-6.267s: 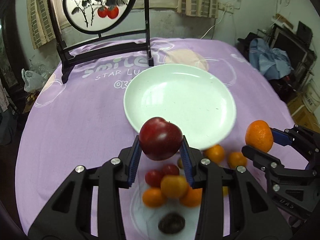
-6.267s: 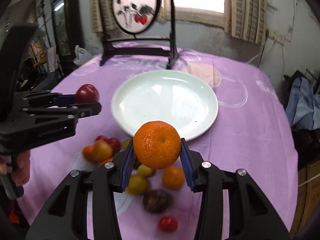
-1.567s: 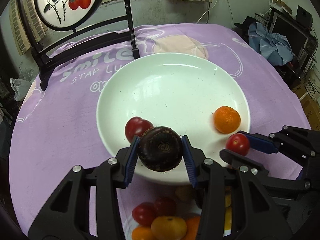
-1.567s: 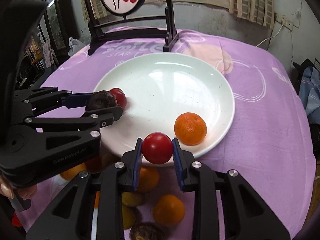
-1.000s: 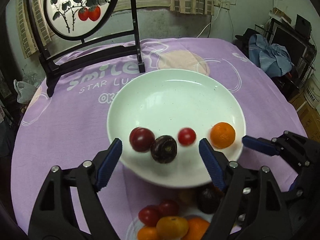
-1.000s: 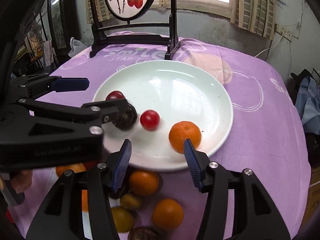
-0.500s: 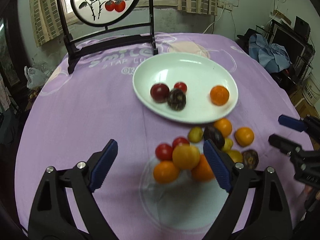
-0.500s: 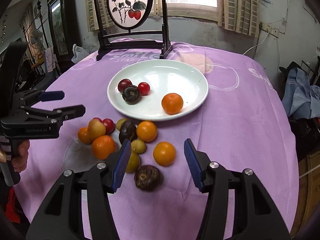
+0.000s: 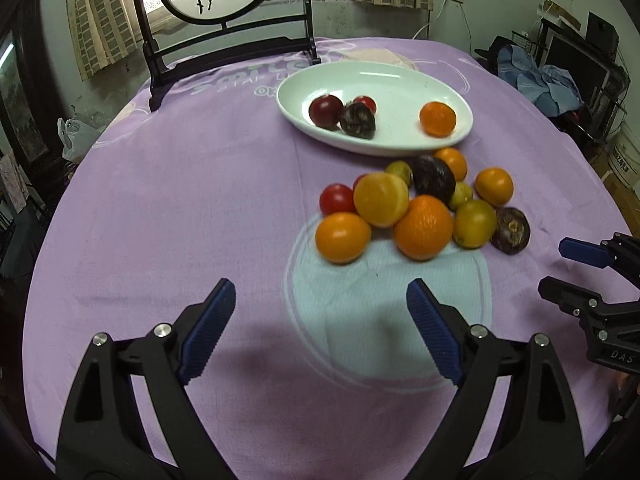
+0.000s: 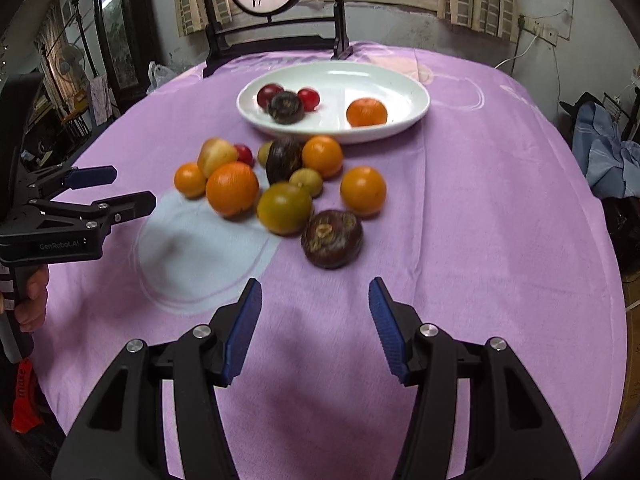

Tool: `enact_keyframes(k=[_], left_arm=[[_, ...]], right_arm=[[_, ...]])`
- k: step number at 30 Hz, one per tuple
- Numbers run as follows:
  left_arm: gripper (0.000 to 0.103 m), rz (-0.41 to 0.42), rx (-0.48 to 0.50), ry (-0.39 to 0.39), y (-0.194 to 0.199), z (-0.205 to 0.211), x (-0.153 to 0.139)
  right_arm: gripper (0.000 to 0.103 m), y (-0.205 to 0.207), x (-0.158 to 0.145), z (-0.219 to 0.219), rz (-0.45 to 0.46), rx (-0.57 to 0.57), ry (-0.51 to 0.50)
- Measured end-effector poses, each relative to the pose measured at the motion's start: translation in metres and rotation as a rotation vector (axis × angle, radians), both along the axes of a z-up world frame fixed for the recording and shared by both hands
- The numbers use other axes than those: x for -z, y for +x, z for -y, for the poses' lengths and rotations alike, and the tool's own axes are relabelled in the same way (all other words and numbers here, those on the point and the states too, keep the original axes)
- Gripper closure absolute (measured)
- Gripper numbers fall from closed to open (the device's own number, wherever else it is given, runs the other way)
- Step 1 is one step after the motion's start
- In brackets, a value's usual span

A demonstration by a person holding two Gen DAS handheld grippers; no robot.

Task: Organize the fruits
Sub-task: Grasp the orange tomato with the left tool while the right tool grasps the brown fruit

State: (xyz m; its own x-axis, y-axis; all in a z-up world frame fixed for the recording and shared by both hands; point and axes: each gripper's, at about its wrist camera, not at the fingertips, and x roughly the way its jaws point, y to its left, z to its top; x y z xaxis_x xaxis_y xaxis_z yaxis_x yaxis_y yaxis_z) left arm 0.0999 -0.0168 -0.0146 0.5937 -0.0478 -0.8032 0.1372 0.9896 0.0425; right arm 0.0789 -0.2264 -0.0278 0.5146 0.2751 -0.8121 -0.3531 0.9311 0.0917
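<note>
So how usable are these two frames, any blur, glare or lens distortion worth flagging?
Left wrist view: strong fisheye bending with dark corners, window glare streaks the white plate, the fruit pile is slightly soft. Right wrist view: the same distortion, motion blur on the fruit, and a soft shadow on the purple tablecloth ahead of the right gripper.

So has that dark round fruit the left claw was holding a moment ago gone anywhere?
Yes. The dark fruit has left the left gripper and now lies on the white plate, beside the dark red plum.
</note>
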Motion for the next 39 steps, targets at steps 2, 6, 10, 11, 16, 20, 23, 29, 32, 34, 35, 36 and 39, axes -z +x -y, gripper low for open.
enact_keyframes(k=[2,6,10,11,16,20,23,29,32,34,35,36,39], left_arm=[[0.014,-0.008,0.005,-0.007,-0.001,0.000,0.004],[0.014,-0.024,0.010,-0.008,0.000,0.000,0.011],[0.014,-0.036,0.011,-0.020,0.003,-0.003,0.015],[0.014,-0.037,0.011,-0.022,0.004,-0.003,0.016],[0.014,-0.048,0.009,-0.024,0.010,-0.003,0.022],[0.014,-0.058,0.011,-0.028,0.015,-0.002,0.026],[0.014,-0.064,0.014,-0.025,0.018,-0.002,0.029],[0.014,-0.074,0.001,-0.018,0.029,-0.005,0.031],[0.015,-0.077,-0.005,-0.012,0.035,-0.005,0.031],[0.015,-0.080,-0.009,-0.008,0.040,-0.004,0.031],[0.015,-0.082,-0.009,-0.008,0.042,-0.003,0.032],[0.016,-0.086,-0.009,-0.005,0.044,-0.001,0.033],[0.021,-0.094,-0.002,-0.002,0.050,0.003,0.036]], right_arm=[[0.047,0.003,0.003,-0.002,0.002,0.004,-0.022],[0.047,0.014,0.013,-0.005,-0.017,0.011,-0.071],[0.047,0.029,0.020,-0.005,-0.041,0.027,-0.070],[0.047,0.032,0.021,-0.004,-0.045,0.031,-0.063],[0.047,0.044,0.022,-0.011,-0.039,0.031,-0.077],[0.047,0.055,0.023,-0.019,-0.036,0.025,-0.096],[0.047,0.060,0.023,-0.021,-0.034,0.019,-0.095],[0.061,0.057,0.021,-0.012,-0.023,0.043,-0.034],[0.061,0.054,0.020,-0.002,-0.024,0.055,0.011],[0.061,0.052,0.021,0.002,-0.027,0.060,0.036],[0.061,0.051,0.020,0.003,-0.026,0.058,0.043],[0.061,0.050,0.020,0.003,-0.023,0.049,0.050],[0.061,0.048,0.019,0.003,-0.026,0.036,0.073]])
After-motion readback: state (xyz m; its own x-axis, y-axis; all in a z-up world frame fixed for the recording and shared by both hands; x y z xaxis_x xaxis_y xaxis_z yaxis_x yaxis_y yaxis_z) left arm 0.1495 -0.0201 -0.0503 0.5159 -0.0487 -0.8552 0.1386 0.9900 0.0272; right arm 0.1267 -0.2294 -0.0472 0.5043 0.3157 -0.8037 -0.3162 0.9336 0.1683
